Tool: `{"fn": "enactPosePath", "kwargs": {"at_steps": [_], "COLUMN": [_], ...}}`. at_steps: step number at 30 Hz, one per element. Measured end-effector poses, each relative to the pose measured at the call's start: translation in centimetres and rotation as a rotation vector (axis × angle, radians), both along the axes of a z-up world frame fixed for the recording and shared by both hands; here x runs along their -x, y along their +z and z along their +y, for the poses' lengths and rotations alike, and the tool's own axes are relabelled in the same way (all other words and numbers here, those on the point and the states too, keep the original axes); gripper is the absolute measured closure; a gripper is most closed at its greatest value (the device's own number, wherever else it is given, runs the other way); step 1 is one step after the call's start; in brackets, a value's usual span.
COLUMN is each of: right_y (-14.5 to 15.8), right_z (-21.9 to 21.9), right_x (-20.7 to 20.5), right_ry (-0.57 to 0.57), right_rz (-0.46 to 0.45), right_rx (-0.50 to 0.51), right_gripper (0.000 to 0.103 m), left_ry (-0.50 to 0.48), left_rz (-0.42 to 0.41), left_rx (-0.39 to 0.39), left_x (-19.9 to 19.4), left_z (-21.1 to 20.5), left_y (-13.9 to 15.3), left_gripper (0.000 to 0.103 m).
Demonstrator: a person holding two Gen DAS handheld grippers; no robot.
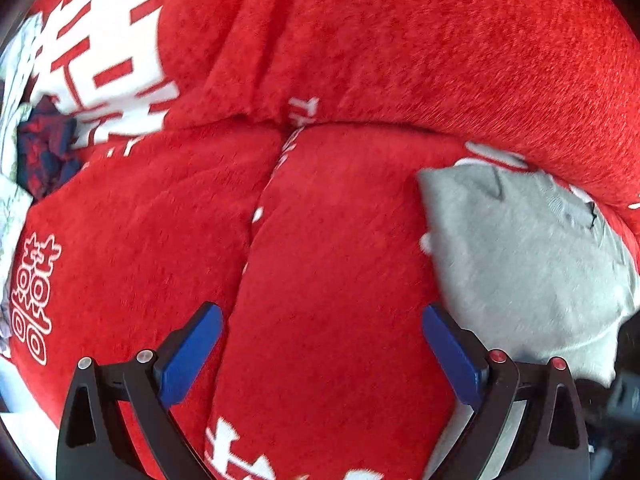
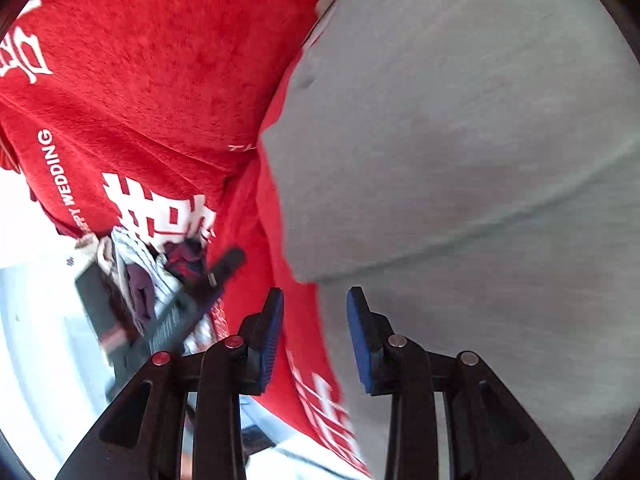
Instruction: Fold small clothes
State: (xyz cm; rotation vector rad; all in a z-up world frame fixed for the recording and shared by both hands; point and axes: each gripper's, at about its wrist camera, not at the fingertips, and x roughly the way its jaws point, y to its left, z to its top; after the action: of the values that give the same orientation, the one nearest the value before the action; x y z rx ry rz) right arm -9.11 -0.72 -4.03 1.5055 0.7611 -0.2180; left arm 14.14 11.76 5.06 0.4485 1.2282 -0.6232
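Note:
A grey folded garment (image 1: 528, 256) lies on the red plush sofa cover (image 1: 320, 260), to the right of my left gripper (image 1: 322, 316), which is open and empty above the seat cushions. In the right wrist view the same grey garment (image 2: 472, 152) fills the right half, close up. My right gripper (image 2: 316, 300) is open, with nothing between its blue pads, at the garment's left edge where it meets the red cover (image 2: 160, 80).
A heap of other small clothes, dark red-blue and striped, lies at the far left (image 1: 44, 152) and shows in the right wrist view (image 2: 160, 268) by a dark basket (image 2: 132, 320). The sofa backrest (image 1: 440, 40) rises behind the seat. Pale floor (image 2: 40, 340) lies beyond.

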Motion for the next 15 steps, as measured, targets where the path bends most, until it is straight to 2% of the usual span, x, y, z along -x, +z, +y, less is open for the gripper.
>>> {"fn": "enactPosePath", "kwargs": {"at_steps": [2,3,4,6,8,11,13,15], "right_y": [-0.5,-0.7,-0.7,0.5,0.0,-0.8,0.6,2.6], "right_z": [0.1,0.2,0.4,0.7,1.2,1.6,1.2,0.0], "right_x": [-1.7,-2.4,-2.7,-2.0,-2.7,-2.3,-1.4,1.1], "right_ry": [-0.008,-0.007,0.002,0.033,0.069,0.078,0.113,0.105], "right_rz": [0.005,0.004,0.001,-0.005,0.018,0.032,0.079,0.086], "right_rx": [0.011,0.017,0.020,0.050,0.063,0.017,0.039,0.096], "right_gripper": [0.069,0.079,0.097,0.097,0.097,0.097,0.091,0.085], "left_ry": [0.023,0.031,0.031,0.021,0.006,-0.012,-0.025,-0.061], "left_rz": [0.017,0.025,0.032,0.025,0.018,0.022,0.034,0.033], "left_rx": [-0.007,-0.008,-0.001,0.012,0.012,0.002,0.026,0.030], "left_x": [-0.5,-0.6,-0.7,-0.6,-0.2,0.3,0.9,1.8], "left_z": [1.0,1.4,1.7,1.5,1.3,0.3,-0.9,-2.5], "left_y": [-0.3,-0.5,-0.5,-0.8,-0.8,-1.0,-0.8,-0.8], "left_gripper": [0.003,0.003,0.003,0.003,0.003,0.003,0.003,0.003]}}
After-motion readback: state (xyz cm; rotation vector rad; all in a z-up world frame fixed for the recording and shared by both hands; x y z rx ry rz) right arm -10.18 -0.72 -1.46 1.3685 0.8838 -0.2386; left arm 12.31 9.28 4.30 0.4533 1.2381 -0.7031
